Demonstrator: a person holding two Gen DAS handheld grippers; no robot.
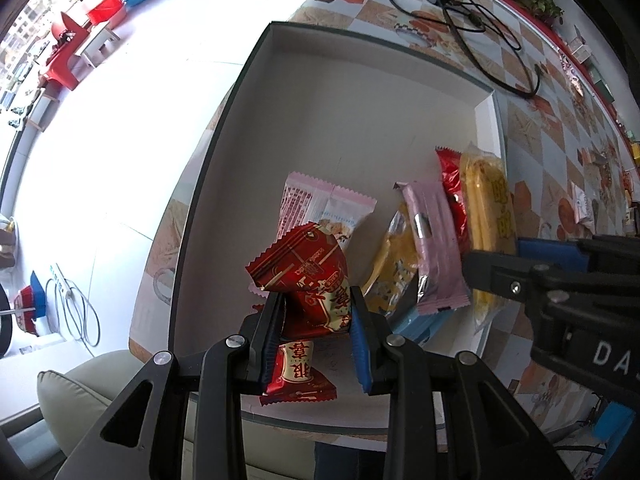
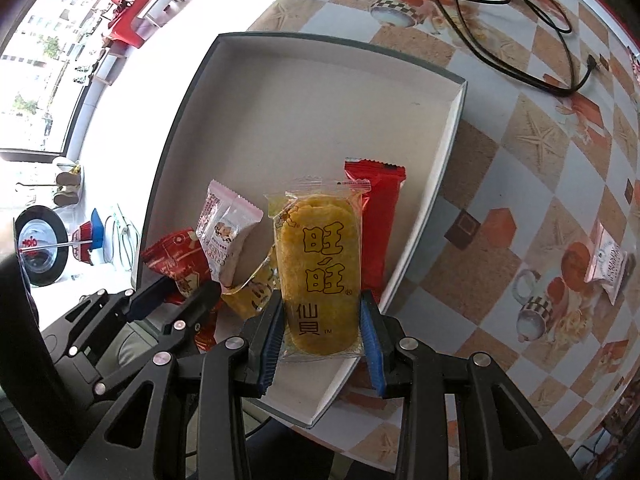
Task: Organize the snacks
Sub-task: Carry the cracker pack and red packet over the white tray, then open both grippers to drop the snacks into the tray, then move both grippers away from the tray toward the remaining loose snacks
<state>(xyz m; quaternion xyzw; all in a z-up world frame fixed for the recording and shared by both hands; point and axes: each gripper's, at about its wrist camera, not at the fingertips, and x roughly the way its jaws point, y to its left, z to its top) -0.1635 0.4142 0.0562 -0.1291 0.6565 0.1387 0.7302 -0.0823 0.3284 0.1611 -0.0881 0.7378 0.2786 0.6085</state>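
**Both grippers gripped snack packets over the white tray**

Left wrist view: the left gripper [image 1: 316,316] had its two blue-padded fingers pressed in on a crinkled red foil snack packet with gold lettering [image 1: 308,280], which stood upright between them, its top sticking up above the fingertips. A second red packet with gold characters [image 1: 298,376] lay flat just below, near the front edge of the shallow white cardboard tray with a dark rim [image 1: 340,120]. Behind the held packet lay a pale pink-and-white wrapped snack [image 1: 320,204], flat on the tray floor. To the right, a pink foil bar [image 1: 436,240] leaned across a yellow packet [image 1: 390,268], with a plain red wrapper [image 1: 452,184] behind them. The right gripper [image 1: 500,268] came in from the right edge, and its fingers met a yellow rice cracker in clear wrap [image 1: 488,208].

Right wrist view: the right gripper [image 2: 322,320] pinched that yellow rice cracker [image 2: 318,264] by its lower half, holding it upright over the tray's [image 2: 320,100] near right corner. The plain red wrapper [image 2: 378,216] lay just behind it. The left gripper [image 2: 180,294] sat off to the left, closed on the crinkled red packet [image 2: 176,256]. A black cable [image 2: 520,20] looped across the checkered patterned tablecloth [image 2: 520,160] beyond the tray, and one small pink-white packet [image 2: 608,264] lay well apart on the cloth.
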